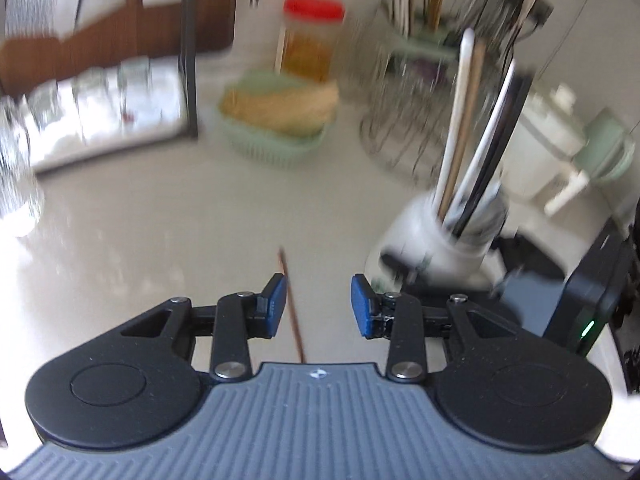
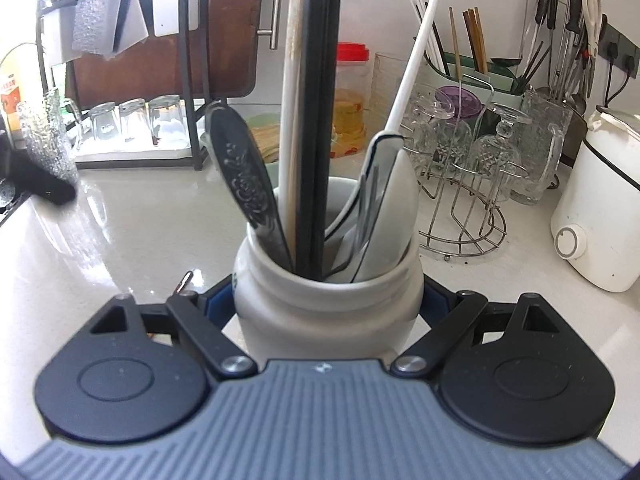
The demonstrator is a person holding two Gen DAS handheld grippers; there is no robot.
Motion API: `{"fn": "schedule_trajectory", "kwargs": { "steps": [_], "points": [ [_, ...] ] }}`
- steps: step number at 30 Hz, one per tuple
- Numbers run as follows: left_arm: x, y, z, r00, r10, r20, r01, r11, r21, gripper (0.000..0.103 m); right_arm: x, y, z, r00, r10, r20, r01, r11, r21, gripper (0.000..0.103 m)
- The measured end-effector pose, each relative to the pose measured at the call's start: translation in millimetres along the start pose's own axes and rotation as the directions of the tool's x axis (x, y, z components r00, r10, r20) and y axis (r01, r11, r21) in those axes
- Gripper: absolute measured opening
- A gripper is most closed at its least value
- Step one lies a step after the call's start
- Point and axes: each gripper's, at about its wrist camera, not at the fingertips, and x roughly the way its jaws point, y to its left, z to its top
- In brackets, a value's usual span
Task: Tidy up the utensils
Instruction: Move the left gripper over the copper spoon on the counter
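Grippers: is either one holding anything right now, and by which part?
The right gripper clamps the white utensil jar around its body. The left gripper holds nothing; a chopstick lies below its open fingers.

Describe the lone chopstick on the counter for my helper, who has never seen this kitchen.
Start at the white jar crammed with utensils, which the right gripper clamps. On the bare pale counter beside it lies one thin reddish-brown chopstick, between the left gripper's open fingers. It alone lies flat; the rest stand in holders.
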Motion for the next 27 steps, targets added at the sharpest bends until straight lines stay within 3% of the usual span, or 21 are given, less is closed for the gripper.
{"fn": "schedule_trajectory", "kwargs": {
  "steps": [9,27],
  "points": [
    [45,8,-50,0.983,0.050,-0.177,-0.053,0.998,-0.012,0.041,1,-2,2,1.000,0.011,-0.014,-0.011,1.000,-0.009,0.092],
    [74,-32,-71,0.973,0.156,-0.172,-0.126,0.977,0.173,0.043,-4,-5,-2,0.999,0.037,-0.020,-0.037,0.999,-0.029,0.092]
  ]
}}
